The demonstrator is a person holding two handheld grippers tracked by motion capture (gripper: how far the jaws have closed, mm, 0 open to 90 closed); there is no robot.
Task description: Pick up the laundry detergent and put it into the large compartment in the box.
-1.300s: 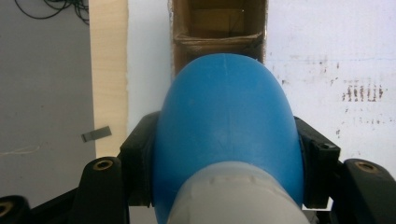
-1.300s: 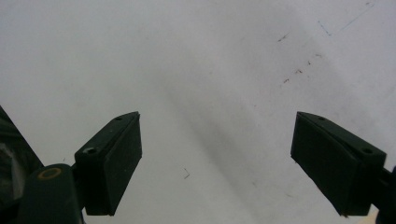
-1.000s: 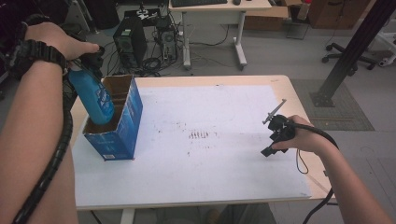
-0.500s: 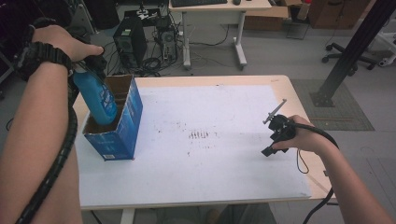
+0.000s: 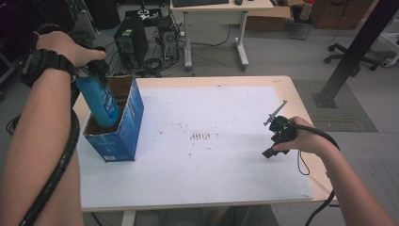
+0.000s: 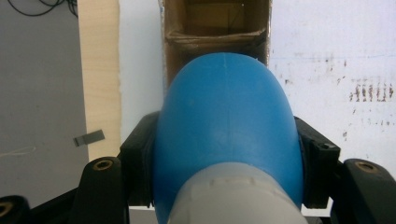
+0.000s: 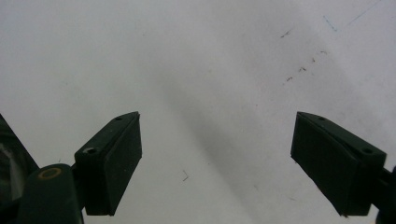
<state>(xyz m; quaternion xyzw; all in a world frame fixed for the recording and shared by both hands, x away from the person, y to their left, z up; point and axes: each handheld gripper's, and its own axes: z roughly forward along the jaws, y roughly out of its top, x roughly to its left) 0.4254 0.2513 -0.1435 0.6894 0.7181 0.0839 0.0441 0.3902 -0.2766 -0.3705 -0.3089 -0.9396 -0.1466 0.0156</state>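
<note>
Here left tongs [image 6: 224, 186] clamp a blue bottle [image 5: 99, 101] (label unreadable) over the box [image 5: 123, 127].

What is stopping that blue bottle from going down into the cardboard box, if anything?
Nothing visible blocks it. The left claw grips the blue bottle, whose lower end is already inside the open top of the blue box. In the left gripper view, bare cardboard shows in the box beyond the bottle; its bottom is hidden.
</note>
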